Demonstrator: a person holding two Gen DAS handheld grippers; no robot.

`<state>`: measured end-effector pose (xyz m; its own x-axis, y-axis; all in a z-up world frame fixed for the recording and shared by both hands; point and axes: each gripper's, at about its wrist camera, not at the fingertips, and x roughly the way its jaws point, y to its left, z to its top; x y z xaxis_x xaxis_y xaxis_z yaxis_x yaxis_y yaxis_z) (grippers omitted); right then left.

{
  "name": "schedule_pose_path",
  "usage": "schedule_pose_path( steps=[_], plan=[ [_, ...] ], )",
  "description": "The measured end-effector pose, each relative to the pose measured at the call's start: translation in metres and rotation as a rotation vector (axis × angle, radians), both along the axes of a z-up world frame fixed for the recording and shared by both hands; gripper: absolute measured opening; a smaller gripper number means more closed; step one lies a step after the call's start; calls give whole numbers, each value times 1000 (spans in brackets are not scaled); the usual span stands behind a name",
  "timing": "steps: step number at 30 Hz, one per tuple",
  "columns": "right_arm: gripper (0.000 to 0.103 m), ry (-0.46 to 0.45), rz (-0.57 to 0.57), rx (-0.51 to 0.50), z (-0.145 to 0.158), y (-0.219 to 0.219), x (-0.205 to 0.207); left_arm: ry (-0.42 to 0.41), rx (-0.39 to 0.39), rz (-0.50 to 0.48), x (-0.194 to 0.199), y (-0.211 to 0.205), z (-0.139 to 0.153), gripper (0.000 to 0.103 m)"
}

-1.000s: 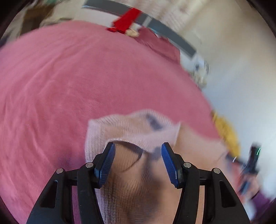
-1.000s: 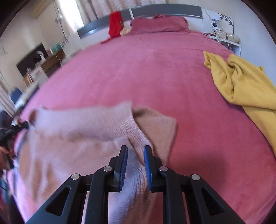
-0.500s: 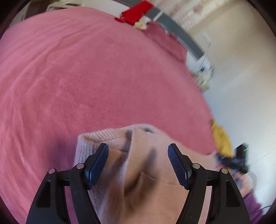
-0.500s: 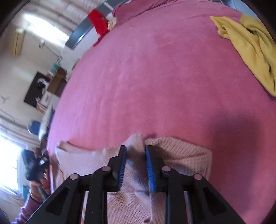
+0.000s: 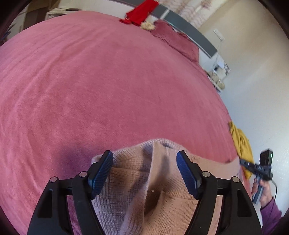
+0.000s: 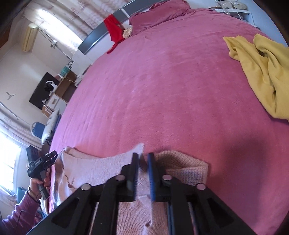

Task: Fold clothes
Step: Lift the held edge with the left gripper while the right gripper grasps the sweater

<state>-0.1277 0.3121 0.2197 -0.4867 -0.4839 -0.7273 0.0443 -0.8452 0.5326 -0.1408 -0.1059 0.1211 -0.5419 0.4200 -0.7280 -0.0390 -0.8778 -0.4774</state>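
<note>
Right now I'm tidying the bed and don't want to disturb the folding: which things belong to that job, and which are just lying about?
In the job:
- pink knit sweater
- left hand-held gripper, open over the sweater
- right hand-held gripper, pinching a sweater fold

Lying about:
- yellow garment, crumpled
- red garment on the headboard
- pillow

No text or label can be read.

Pale pink knitted sweater on the near edge of the pink plush bedspread, crumpled mustard-yellow garment well apart to its right, red cloth over the grey headboard behind, beside the pillow
</note>
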Motion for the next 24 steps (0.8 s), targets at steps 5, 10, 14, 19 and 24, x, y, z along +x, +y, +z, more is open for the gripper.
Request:
schedule_pose_path(
  steps=[5, 10, 14, 19, 24],
  plan=[
    [24, -63, 28, 43, -9, -12, -16, -43, -89, -69, -10, 14, -5, 80],
    [24, -123, 8, 28, -22, -11, -24, -73, -44, -38, -15, 11, -11, 79],
    [15, -138, -9, -20, -28, -7, -25, -62, -39, -32, -12, 11, -10, 77],
    [2, -59, -13, -29, -16, -6, -15, -43, 14, -13, -7, 4, -2, 54],
    [2, 47, 23, -39, 9, -4, 5, 43, 71, -27, 14, -3, 13, 43]
  ],
)
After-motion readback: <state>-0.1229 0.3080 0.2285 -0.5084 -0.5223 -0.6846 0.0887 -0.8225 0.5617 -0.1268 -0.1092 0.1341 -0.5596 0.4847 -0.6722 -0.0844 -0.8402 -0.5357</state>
